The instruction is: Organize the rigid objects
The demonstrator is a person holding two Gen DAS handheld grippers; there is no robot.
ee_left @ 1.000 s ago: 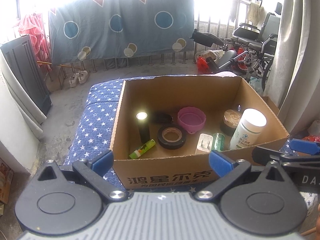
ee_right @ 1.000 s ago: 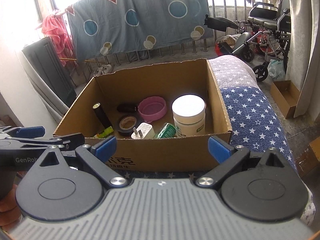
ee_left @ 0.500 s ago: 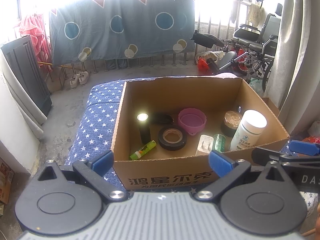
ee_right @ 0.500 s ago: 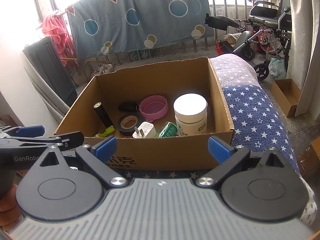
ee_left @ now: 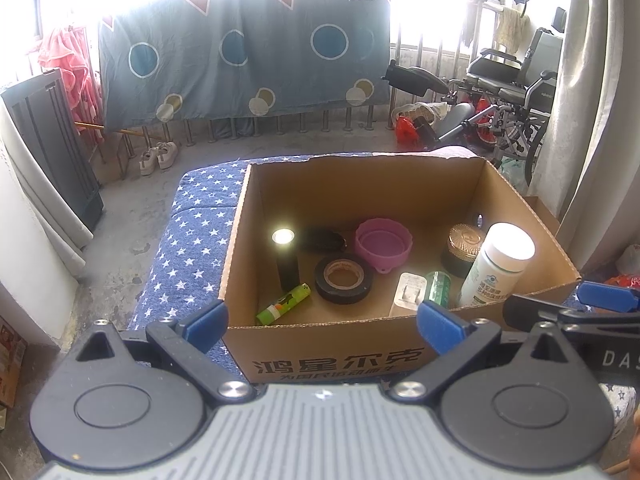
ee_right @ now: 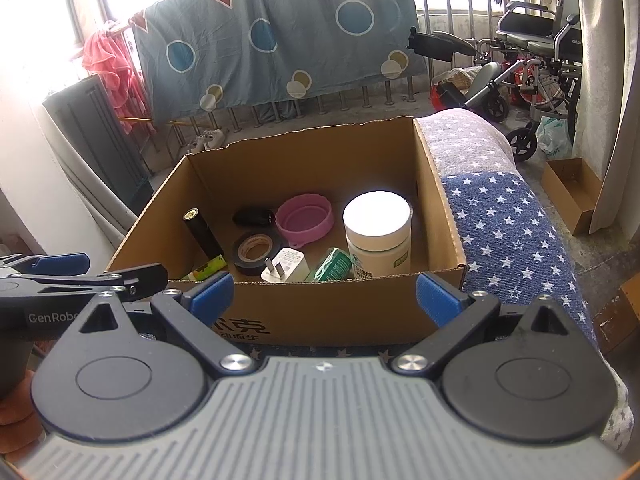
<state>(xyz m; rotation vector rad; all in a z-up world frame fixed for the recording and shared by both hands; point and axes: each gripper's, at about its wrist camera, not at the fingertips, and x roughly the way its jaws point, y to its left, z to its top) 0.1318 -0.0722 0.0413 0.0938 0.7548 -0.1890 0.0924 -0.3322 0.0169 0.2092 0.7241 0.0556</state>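
My left claw (ee_left: 322,322) and right claw (ee_right: 324,294) hang spread and empty before the box's (ee_left: 332,360) near wall, so reaching in may topple the tall white bottle (ee_left: 498,268) at its near right corner.

Left tool (ee_left: 322,322): fingers spread wide, blue pads (ee_left: 206,320) well apart, nothing between them. Held level, pointing forward.

Right tool (ee_right: 324,294): same pose, fingers wide apart, pads (ee_right: 436,298) bare, nothing gripped.

Tools side by side. Right tool's tip shows at right edge of left wrist view; left tool's tip shows at left edge of right wrist view.

Bit of hand (ee_right: 16,420) visible low left in right wrist view, under left tool.
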